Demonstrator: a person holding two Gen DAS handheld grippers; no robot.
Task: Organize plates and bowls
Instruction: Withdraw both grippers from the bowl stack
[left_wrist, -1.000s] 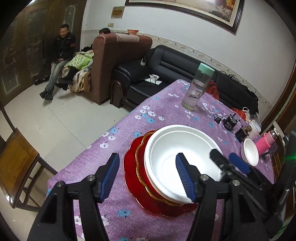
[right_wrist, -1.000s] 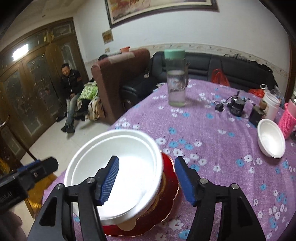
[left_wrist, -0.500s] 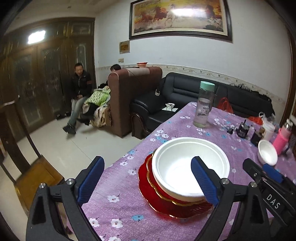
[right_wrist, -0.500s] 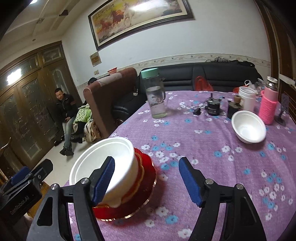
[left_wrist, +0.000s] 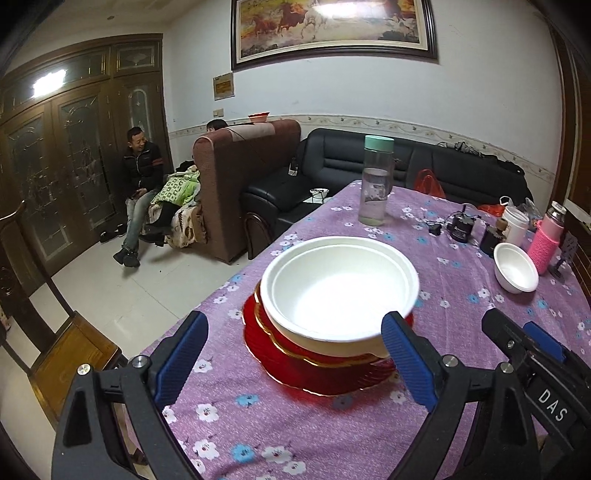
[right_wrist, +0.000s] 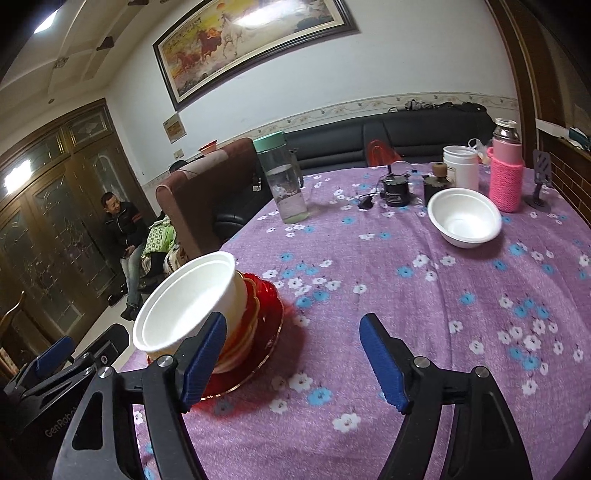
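Observation:
A large white bowl (left_wrist: 338, 286) sits stacked on red gold-rimmed plates (left_wrist: 314, 365) near the table's front left edge; both show in the right wrist view, the bowl (right_wrist: 188, 302) and the plates (right_wrist: 262, 317). A small white bowl (left_wrist: 515, 267) stands alone at the right, also in the right wrist view (right_wrist: 463, 218). My left gripper (left_wrist: 291, 360) is open and empty just in front of the stack. My right gripper (right_wrist: 291, 363) is open and empty, to the right of the stack.
A purple flowered cloth covers the table (right_wrist: 406, 295). A clear water bottle (left_wrist: 375, 181) stands at the back. A pink-sleeved bottle (right_wrist: 506, 170), a white cup (right_wrist: 460, 166) and small dark items (right_wrist: 395, 188) crowd the far right. A wooden chair (left_wrist: 55, 343) stands left of the table.
Both grippers have pulled back from the stack and opened wider. The right gripper has swung right, away from the large bowl. The bowl rests on the plates.

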